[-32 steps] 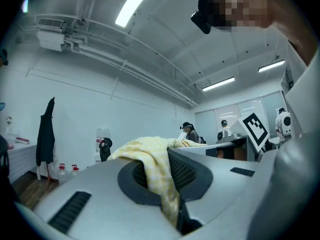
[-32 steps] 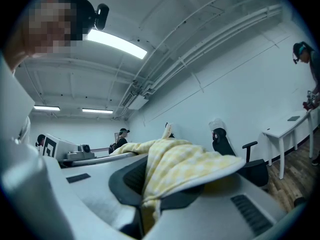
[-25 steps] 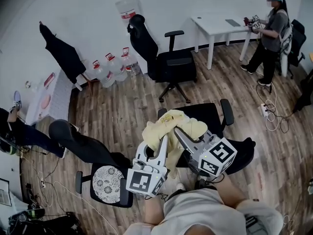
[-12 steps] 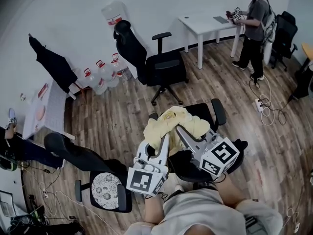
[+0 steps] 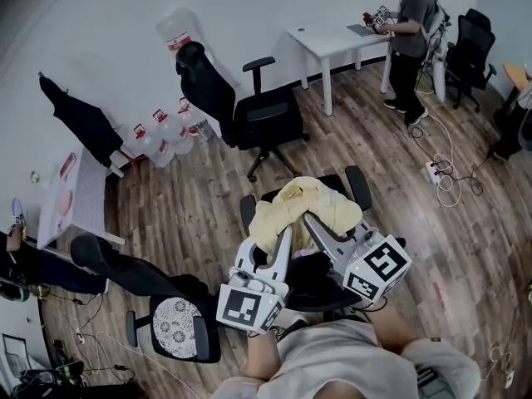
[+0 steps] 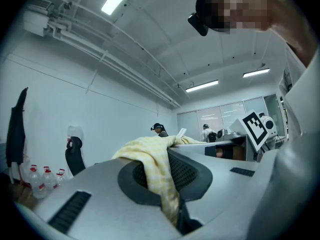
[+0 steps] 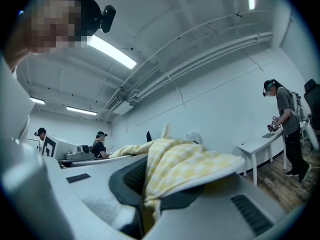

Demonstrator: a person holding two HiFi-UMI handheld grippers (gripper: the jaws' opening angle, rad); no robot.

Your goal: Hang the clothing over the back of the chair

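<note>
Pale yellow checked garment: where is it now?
In the head view's centre, the pale yellow checked garment is clamped by the left gripper and right gripper, over the black office chair.

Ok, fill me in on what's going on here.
A person is working with hand-held tongs, one in each hand. The left tongs and right tongs are both shut on a pale yellow checked garment, holding it bunched between them above a black office chair right in front. The garment is not yet hung over the chair's back. Across the room, another person stands at a white table.
</note>
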